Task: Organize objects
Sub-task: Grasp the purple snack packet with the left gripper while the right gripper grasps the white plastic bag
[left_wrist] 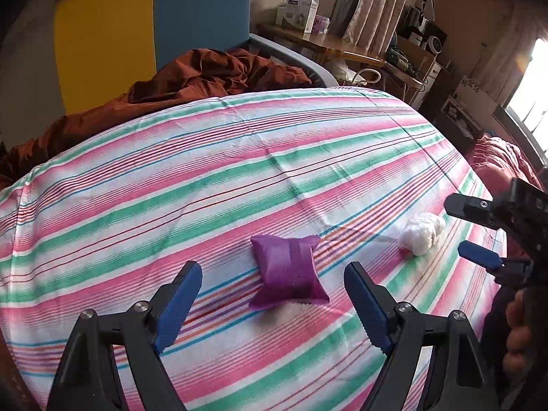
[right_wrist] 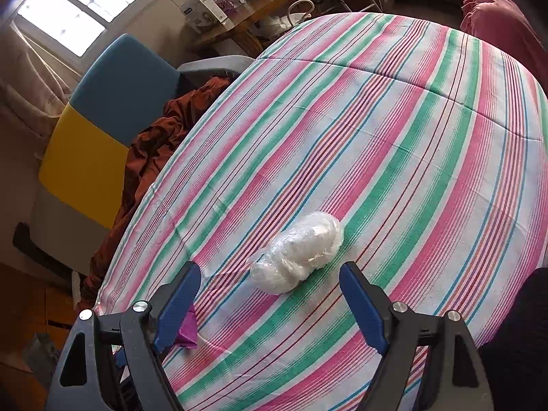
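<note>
We hold our left gripper (left_wrist: 272, 303) over the striped bedsheet (left_wrist: 205, 178), its blue-padded fingers (left_wrist: 178, 308) spread wide with nothing pinched between them; the purple pouch (left_wrist: 287, 275) lies flat on the sheet just beyond the fingertips, in line with the gap but untouched. Our right gripper (right_wrist: 270, 304) hangs over the same sheet with its jaws likewise spread and empty, and the white plastic-wrapped bundle (right_wrist: 298, 251) rests on the fabric just ahead of its tips, apart from both pads. In the left wrist view the bundle sits to the right of the pouch, near it but not touching, with the right gripper reaching in beside it. A rumpled rust-brown cloth (left_wrist: 212, 75) lies at the sheet's far edge, before a yellow and blue panel (left_wrist: 137, 34).
</note>
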`<state>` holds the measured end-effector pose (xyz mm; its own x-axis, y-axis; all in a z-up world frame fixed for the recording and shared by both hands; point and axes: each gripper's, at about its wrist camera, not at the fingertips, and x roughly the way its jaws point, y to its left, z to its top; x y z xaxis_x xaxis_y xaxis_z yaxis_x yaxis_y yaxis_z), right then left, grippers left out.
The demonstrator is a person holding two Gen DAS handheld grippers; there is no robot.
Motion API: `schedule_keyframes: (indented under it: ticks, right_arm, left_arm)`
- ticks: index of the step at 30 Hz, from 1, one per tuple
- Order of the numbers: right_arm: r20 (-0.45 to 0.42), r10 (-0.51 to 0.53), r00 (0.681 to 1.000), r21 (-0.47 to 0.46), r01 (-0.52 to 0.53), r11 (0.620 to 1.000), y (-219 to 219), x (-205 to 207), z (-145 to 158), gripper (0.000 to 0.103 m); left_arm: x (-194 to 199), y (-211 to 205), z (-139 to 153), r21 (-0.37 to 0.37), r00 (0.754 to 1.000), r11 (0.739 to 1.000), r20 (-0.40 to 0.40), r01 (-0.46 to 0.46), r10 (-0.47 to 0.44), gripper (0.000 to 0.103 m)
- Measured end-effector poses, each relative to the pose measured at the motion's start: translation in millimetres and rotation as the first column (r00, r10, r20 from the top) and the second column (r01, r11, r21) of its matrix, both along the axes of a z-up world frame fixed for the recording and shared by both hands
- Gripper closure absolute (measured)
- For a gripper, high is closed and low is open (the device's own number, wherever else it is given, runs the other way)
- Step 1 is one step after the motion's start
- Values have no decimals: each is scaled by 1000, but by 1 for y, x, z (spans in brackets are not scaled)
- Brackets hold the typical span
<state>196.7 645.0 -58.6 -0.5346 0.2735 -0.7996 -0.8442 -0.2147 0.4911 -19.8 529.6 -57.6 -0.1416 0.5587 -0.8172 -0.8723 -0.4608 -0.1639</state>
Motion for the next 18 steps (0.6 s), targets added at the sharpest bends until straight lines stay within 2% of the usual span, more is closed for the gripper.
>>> schedule_keyframes:
  ticks: [2, 3, 4, 5, 9, 11, 13, 18]
  right_arm:
    - [8, 5, 1000, -3, -5, 1000, 1, -1, -1, 18]
    - [10, 6, 1000, -5, -6, 1000, 1, -1, -2, 18]
    - [13, 7, 1000, -6, -7, 1000, 2, -1, -2, 18]
    - [20, 5, 1000, -4, -5, 1000, 3, -1, -2, 18]
    - [41, -9, 999, 1, 9, 1000, 7, -1, -4, 18]
    - [53, -19, 998, 4, 19, 1000, 10, -1, -5, 18]
    - [72, -29, 997, 9, 28, 1000, 12, -1, -6, 18]
    - [132, -42, 990, 16, 40, 999, 16, -3, -12, 18]
  left_arm:
    - [0, 15, -9, -26, 1000, 1000, -3, 11, -11, 28]
    - [1, 21, -13, -37, 1000, 999, -5, 20, -20, 35]
    - [1, 26, -19, -49, 1000, 998, -16, 25, -26, 54]
    - [0, 30, -25, -64, 999, 998, -21, 29, -30, 59]
    - [0, 18, -30, -18, 999, 999, -12, 40, -41, 60]
    - [3, 8, -32, -21, 999, 999, -21, 44, -44, 63]
    - [12, -6, -33, -32, 996, 998, -71, 49, -51, 64]
    - [28, -51, -31, -31, 995, 999, -92, 28, -31, 65]
